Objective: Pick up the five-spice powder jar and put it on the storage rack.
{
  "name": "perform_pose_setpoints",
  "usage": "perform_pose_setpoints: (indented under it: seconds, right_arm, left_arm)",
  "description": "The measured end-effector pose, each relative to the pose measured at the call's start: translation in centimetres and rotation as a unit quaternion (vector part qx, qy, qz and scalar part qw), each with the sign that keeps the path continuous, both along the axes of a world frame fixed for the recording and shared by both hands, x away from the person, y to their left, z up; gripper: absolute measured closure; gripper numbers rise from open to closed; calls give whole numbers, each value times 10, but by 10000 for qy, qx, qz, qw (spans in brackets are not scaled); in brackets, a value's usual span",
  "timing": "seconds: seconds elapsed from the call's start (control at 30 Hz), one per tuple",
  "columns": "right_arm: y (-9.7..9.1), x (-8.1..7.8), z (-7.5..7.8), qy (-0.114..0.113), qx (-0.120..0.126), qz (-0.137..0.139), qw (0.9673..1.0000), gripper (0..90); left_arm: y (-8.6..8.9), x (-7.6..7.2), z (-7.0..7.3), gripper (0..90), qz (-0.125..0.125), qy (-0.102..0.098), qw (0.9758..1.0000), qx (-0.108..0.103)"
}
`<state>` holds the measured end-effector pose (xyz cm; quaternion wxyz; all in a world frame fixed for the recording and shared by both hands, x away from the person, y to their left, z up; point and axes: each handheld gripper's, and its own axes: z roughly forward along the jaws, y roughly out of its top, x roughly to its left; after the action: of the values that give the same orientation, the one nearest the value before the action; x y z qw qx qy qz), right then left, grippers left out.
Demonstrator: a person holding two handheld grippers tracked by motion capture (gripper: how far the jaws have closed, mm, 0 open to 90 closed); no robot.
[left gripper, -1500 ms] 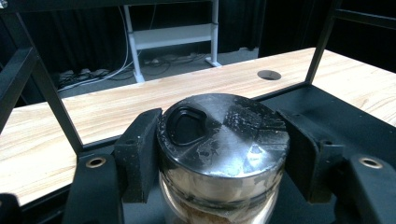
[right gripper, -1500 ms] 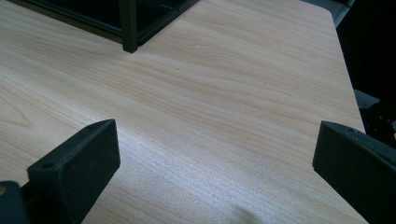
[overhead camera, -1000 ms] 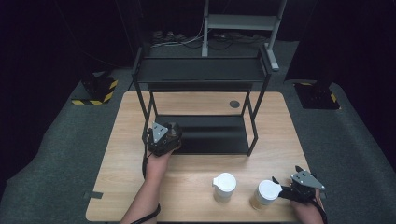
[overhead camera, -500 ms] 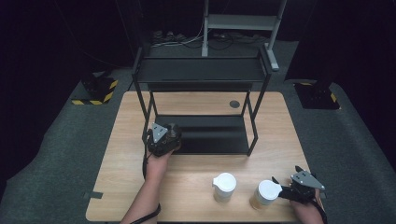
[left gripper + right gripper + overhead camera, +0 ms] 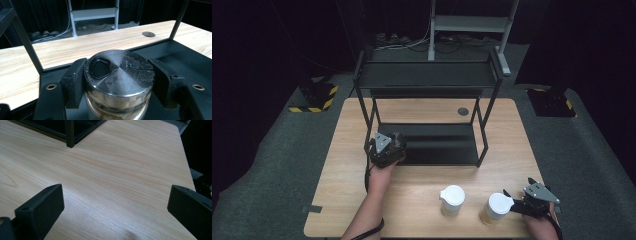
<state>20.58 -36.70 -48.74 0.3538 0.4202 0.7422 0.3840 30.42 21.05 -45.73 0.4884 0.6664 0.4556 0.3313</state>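
A round glass jar with a scuffed metal lid is clamped between the jaws of the left gripper at the black shelf's lower deck; release is left. The right gripper is held wide open, empty, beside 2 white-lidded cups on the pale wooden table, dark surroundings.

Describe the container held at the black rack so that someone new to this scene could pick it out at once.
Start at the black two-tier rack on the wooden table. At the front left corner of its lower shelf, the left tongs are shut on a jar. Unlike the two white-lidded cups near the table's front edge, it has a brushed-metal lid with a black triangular tab.
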Motion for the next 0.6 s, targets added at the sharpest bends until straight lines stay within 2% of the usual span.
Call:
perform_pose_setpoints:
  seconds: [0.6]
  right_arm:
    - [0,0,0,1,-9,1,10000,0]
  left_arm:
    - [1,-1,-1,343,9,9,10000,-26]
